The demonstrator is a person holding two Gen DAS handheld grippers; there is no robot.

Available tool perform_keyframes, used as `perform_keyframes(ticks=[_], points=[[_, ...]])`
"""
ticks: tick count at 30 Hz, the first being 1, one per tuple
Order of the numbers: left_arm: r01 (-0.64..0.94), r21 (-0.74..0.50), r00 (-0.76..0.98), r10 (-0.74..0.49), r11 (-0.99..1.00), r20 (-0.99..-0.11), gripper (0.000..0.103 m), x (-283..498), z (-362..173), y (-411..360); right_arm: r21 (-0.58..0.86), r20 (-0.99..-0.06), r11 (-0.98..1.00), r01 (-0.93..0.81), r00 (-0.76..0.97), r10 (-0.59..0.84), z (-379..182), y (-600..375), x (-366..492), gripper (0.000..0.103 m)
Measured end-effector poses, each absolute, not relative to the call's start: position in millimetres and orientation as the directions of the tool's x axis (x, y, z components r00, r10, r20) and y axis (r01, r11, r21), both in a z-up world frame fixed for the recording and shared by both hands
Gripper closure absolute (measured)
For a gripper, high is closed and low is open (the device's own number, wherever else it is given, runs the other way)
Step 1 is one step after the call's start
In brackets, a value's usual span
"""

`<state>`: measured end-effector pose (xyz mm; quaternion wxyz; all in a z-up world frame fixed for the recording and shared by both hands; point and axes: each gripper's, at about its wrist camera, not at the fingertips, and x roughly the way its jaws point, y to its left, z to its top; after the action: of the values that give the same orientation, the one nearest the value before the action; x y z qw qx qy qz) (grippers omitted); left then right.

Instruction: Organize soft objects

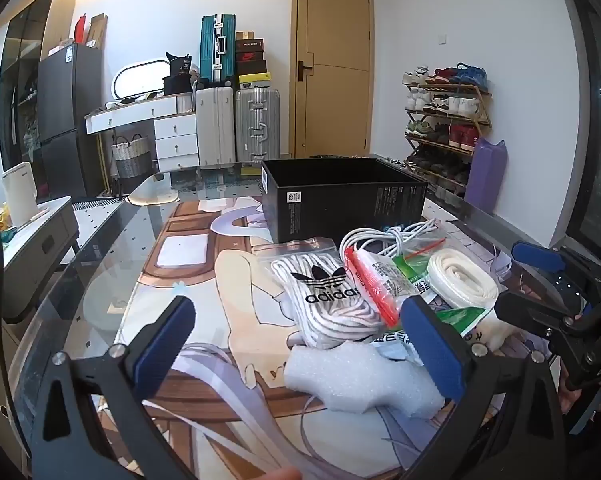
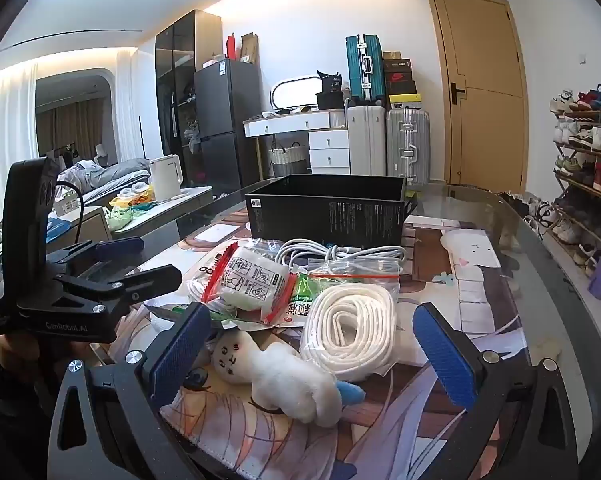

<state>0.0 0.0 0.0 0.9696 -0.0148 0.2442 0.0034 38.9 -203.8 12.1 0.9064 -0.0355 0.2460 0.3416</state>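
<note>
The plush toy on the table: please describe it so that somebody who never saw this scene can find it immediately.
Start at the open black box at the far side of the glass table; a heap of bagged items lies before it. The plush toy lies nearest the camera, between the open right gripper's fingers. Unlike its neighbours, it is unbagged, fluffy white, with a drawn face and a blue tip.

Home – bedroom-like room; bed [image 2: 108,178]; fridge [image 2: 226,120]; stacked suitcases [image 2: 384,112]; shoe rack [image 1: 446,120]; white dresser [image 2: 312,140].

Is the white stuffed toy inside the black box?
No, the white stuffed toy lies on the table mat in front of the pile, while the black box stands farther back.
</note>
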Motion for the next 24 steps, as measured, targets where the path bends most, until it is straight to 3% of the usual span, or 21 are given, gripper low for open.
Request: perform_keyframes(ticks=[24], points=[[-0.014, -0.041, 0.889, -0.006, 0.999, -0.457, 0.0, -1.7, 3.7, -3.0, 0.107, -0.481, 0.765, -0.635, 0.641, 0.599, 10.2, -203.0, 39.4, 0.0]])
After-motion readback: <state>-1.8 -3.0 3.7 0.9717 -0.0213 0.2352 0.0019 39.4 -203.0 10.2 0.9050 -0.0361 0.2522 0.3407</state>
